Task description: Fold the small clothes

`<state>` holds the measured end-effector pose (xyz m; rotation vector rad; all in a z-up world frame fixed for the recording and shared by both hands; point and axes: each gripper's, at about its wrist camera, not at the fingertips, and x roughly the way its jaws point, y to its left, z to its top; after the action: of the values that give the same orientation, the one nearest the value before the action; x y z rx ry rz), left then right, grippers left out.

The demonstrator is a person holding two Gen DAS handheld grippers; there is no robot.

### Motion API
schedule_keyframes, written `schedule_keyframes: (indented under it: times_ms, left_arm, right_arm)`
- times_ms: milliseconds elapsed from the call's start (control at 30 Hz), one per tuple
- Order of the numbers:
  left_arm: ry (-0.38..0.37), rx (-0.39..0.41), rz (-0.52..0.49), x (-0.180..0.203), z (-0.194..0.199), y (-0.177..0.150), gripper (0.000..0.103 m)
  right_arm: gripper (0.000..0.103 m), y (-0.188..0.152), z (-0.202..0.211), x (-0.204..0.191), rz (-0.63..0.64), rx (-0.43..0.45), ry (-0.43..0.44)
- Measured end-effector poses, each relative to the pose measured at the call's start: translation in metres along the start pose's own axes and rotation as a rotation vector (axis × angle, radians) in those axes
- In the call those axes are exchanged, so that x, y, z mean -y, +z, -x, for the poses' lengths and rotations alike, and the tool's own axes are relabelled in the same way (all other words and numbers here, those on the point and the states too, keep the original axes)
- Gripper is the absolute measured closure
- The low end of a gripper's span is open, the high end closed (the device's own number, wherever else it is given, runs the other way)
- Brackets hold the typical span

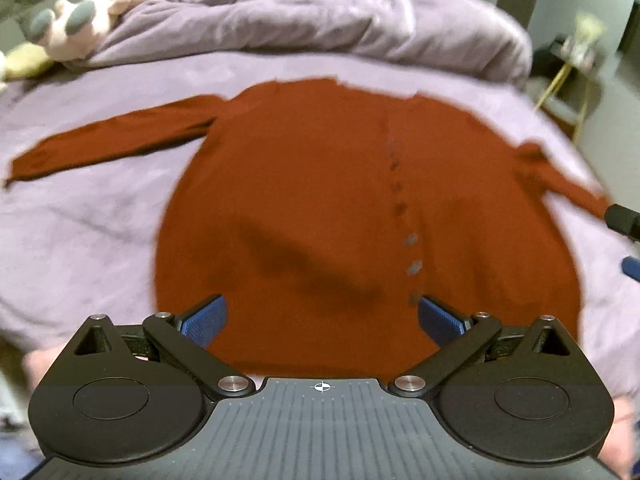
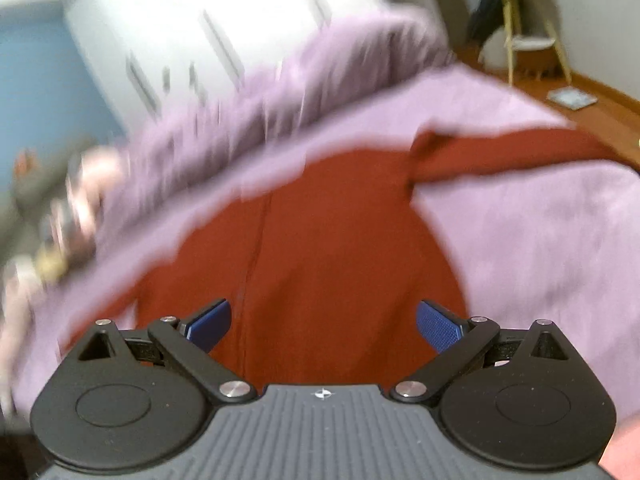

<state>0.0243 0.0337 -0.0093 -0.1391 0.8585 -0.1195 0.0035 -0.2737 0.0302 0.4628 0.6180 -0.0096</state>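
Observation:
A rust-red buttoned cardigan [image 1: 320,184] lies flat on the lilac bed cover [image 1: 80,240], both sleeves spread out to the sides. My left gripper [image 1: 322,318] is open and empty, hovering above the garment's near hem. My right gripper [image 2: 322,322] is also open and empty, above the cardigan's [image 2: 320,248] right half near the button line. Its right sleeve [image 2: 500,152] stretches away to the right. The right gripper's tip [image 1: 624,220] shows at the left wrist view's right edge, by the sleeve end. The right wrist view is blurred.
A bunched lilac duvet [image 1: 320,20] lies across the far side of the bed. Plush toys [image 1: 84,12] sit at the far left. A yellow-legged stand [image 2: 532,36] and wooden floor [image 2: 600,116] are beyond the bed on the right. White wardrobe doors [image 2: 200,40] stand behind.

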Motion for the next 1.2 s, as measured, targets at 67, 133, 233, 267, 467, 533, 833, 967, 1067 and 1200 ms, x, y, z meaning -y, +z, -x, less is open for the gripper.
schedule_keyframes:
  times_ms: [67, 133, 233, 267, 467, 533, 833, 967, 1067, 1200]
  left_arm:
    - [-0.059, 0.007, 0.036, -0.003, -0.009, 0.006, 0.000]
    - [-0.033, -0.010, 0.052, -0.001, -0.023, 0.015, 0.000]
    - [0.014, -0.014, 0.069, 0.003, -0.041, 0.029, 0.000]
    - [0.019, -0.021, 0.081, 0.004, -0.047, 0.034, 0.000]
    - [0.024, -0.037, 0.137, 0.004, -0.078, 0.049, 0.000]
    - [0.042, -0.040, 0.128, 0.006, -0.086, 0.054, 0.000]
    - [-0.015, -0.093, 0.122, 0.006, -0.101, 0.062, 0.000]
    - [-0.074, -0.064, 0.108, 0.000, -0.095, 0.074, 0.000]
    - [-0.147, -0.021, 0.136, -0.005, -0.090, 0.088, 0.000]
    - [-0.286, 0.048, 0.193, -0.009, -0.090, 0.114, 0.000]
  right_arm:
    - [0.004, 0.023, -0.007, 0.032, -0.053, 0.049, 0.001]
    - [0.004, 0.045, -0.013, 0.070, -0.137, 0.103, -0.048]
    - [0.004, 0.076, -0.026, 0.137, -0.318, 0.168, -0.137]
    - [0.005, 0.083, -0.030, 0.161, -0.392, 0.183, -0.165]
    - [0.057, 0.096, -0.061, 0.279, -0.787, 0.231, -0.230]
    - [0.065, 0.095, -0.071, 0.302, -0.860, 0.235, -0.254]
    - [0.096, 0.102, -0.098, 0.323, -0.856, 0.255, -0.360]
    - [0.097, 0.141, -0.093, 0.262, -0.468, 0.287, -0.545]
    - [0.097, 0.161, -0.087, 0.171, -0.156, 0.351, -0.391]
    - [0.096, 0.145, -0.098, 0.047, 0.142, 0.261, 0.043]
